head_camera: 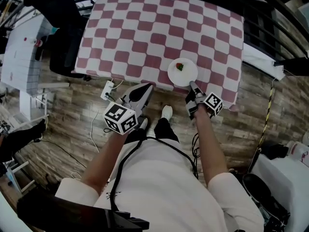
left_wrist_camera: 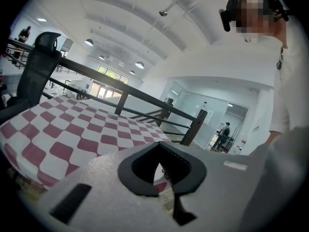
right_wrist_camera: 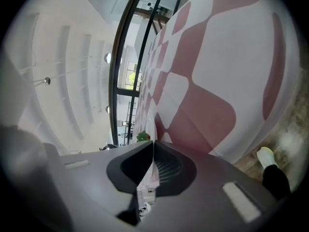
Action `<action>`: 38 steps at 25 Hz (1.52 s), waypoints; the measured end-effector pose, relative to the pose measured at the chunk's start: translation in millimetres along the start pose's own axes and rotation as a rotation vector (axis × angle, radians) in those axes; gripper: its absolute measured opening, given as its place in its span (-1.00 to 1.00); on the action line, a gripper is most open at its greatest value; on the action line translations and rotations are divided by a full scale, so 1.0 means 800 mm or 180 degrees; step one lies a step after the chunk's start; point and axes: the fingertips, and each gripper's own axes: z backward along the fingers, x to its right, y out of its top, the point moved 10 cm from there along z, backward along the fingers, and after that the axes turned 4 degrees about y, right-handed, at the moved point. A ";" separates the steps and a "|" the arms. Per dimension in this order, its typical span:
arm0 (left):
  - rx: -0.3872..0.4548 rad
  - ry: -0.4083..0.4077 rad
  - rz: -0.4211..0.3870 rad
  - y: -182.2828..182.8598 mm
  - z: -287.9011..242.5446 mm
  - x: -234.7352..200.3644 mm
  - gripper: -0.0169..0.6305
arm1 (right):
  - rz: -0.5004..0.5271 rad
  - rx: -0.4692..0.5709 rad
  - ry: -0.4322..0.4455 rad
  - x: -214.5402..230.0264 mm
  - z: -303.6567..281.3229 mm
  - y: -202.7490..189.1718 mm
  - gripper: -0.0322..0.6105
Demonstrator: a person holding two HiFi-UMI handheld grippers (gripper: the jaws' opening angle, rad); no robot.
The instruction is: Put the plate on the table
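- The plate [head_camera: 186, 77] is white and round. It sits over the near edge of the surface [head_camera: 145, 33], towards the right corner.
- The surface carries a red-and-white chequered cloth [head_camera: 203, 28] that hangs over its sides.
- A small red-and-green food item [head_camera: 179, 66] lies on the far half of the plate.
- The right claw [head_camera: 192, 86] reaches the plate from the near side. In the right gripper view, the right claw [right_wrist_camera: 152, 143] is pressed together and pinches the near rim of the plate. The food item [right_wrist_camera: 142, 137] shows just past the tips.
- No view settles whether the plate rests fully on the cloth or is held just above it.
- The left claw [head_camera: 146, 87] is held just beside the near edge of the cloth, left of the plate and apart from it.
- In the left gripper view, the left claw [left_wrist_camera: 159, 148] has its tips pressed together with nothing between them. The chequered cloth extends beyond the tips.
- A black chair [head_camera: 65, 33] stands at the left side of the surface.
- The floor [head_camera: 72, 120] is wood plank. A white power strip [head_camera: 108, 90] lies on it near the left claw.
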 end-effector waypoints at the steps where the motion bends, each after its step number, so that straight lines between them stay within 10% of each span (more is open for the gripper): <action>1: 0.0006 0.0009 0.0003 0.000 -0.002 0.001 -0.93 | -0.0003 -0.0009 -0.0059 -0.001 -0.002 0.001 -0.85; 17: 0.0011 0.0126 -0.0012 0.000 0.020 0.004 -0.93 | 0.0452 -0.0167 -0.1029 -0.023 -0.030 -0.001 -0.74; 26: -0.0006 0.0000 -0.0082 -0.004 0.040 0.008 -0.93 | 0.0738 -0.0344 -0.0632 -0.045 -0.027 -0.020 0.01; 33: -0.0004 -0.0135 -0.0145 -0.003 0.058 0.008 -0.93 | 0.0851 -0.0254 -0.0410 -0.055 0.008 -0.038 -0.05; 38: -0.0002 -0.0275 -0.0150 -0.007 0.074 0.015 -0.93 | 0.1053 -0.0042 -0.0135 -0.084 0.046 -0.058 -0.49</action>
